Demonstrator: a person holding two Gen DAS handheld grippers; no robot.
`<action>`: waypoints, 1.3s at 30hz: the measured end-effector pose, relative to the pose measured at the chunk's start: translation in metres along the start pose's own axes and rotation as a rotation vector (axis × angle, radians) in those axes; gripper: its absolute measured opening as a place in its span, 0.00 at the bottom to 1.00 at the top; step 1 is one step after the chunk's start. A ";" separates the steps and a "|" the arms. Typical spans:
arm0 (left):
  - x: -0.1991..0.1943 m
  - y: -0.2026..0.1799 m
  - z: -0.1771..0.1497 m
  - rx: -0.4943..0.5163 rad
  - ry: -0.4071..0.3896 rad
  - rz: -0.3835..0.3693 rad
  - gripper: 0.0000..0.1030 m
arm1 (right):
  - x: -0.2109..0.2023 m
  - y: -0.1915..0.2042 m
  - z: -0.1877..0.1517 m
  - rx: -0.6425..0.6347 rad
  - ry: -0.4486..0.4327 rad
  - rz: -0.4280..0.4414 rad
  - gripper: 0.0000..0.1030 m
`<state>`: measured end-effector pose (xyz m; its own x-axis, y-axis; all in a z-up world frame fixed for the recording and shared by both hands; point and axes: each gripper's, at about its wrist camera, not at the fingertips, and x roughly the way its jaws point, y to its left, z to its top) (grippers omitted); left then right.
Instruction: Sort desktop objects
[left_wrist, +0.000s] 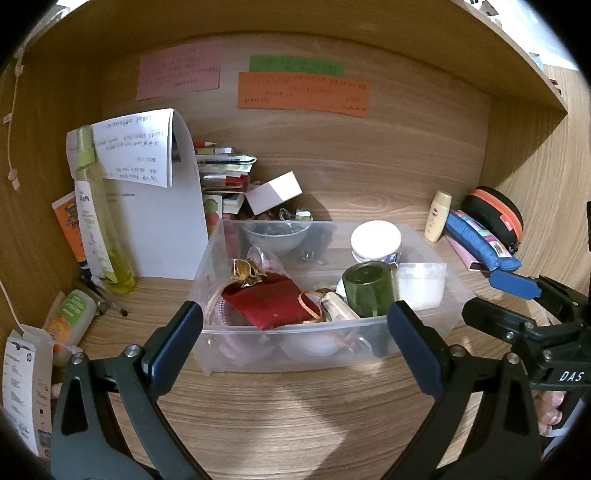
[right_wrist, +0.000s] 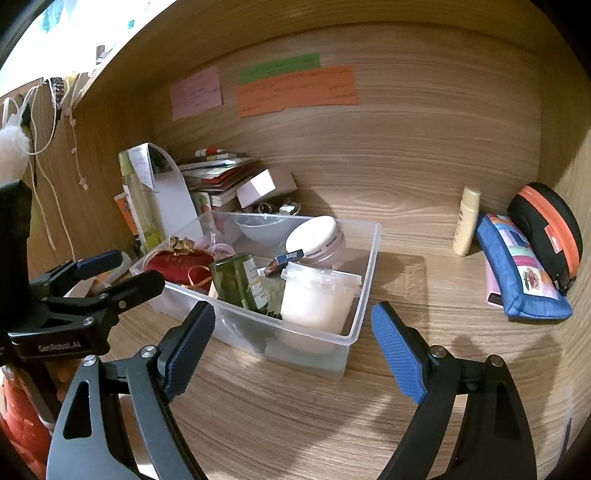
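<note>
A clear plastic bin stands mid-desk. It holds a red pouch, a green jar, a white tub, a white-lidded jar and a clear bowl. My left gripper is open in front of the bin's front wall, nothing pressed between its pads. My right gripper is open too, facing the bin's near right corner and holding nothing.
At the left stand a yellow-green spray bottle, an orange tube, a small bottle and papers. Books and a white box sit behind. On the right are a cream bottle, blue pouch and black case.
</note>
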<state>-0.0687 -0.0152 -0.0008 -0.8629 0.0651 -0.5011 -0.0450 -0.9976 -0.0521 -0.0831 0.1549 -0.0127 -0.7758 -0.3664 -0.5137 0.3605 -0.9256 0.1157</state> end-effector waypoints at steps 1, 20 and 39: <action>0.000 0.000 0.000 -0.002 0.001 -0.002 0.98 | 0.000 0.000 0.000 0.003 -0.001 0.000 0.82; 0.003 -0.003 -0.003 0.001 0.018 0.000 0.98 | 0.000 -0.002 -0.001 0.010 0.005 0.015 0.83; 0.005 0.002 -0.004 -0.015 0.017 -0.003 0.98 | 0.000 0.002 -0.002 0.011 0.011 0.019 0.83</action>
<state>-0.0714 -0.0171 -0.0067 -0.8540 0.0690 -0.5156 -0.0401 -0.9969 -0.0669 -0.0810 0.1535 -0.0142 -0.7630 -0.3827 -0.5209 0.3694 -0.9195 0.1344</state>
